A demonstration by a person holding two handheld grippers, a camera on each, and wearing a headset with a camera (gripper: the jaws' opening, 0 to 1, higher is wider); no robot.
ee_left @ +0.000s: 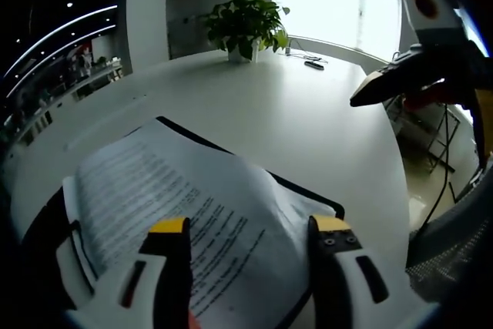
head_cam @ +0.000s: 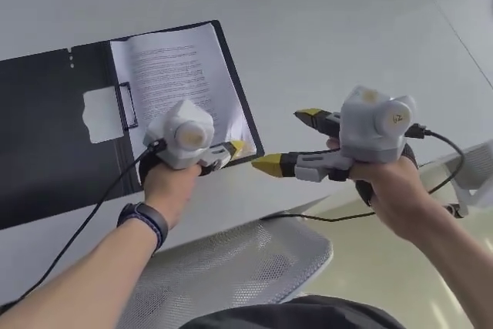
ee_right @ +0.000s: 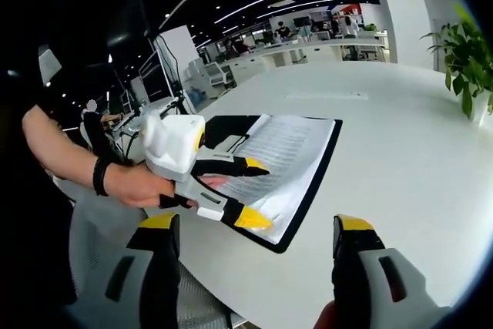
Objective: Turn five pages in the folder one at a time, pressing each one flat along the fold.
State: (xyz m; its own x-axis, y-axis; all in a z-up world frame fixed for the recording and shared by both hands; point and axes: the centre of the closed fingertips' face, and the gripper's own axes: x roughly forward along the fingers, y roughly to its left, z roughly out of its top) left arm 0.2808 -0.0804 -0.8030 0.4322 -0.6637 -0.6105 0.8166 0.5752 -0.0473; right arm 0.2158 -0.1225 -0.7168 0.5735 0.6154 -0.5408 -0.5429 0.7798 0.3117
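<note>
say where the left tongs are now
In the head view the left tongs are open over the lower right corner of the page, by the folder edge.

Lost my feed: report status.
Left gripper open over corner of white printed page. Right gripper open, beside black folder. Folder lies open. Nothing in the way.

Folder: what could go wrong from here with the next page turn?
The left gripper is open over a corner of the pages; it might pinch several sheets together. The right gripper hangs apart from the folder, which lies near the edge of the table, so a pull might slide it.
</note>
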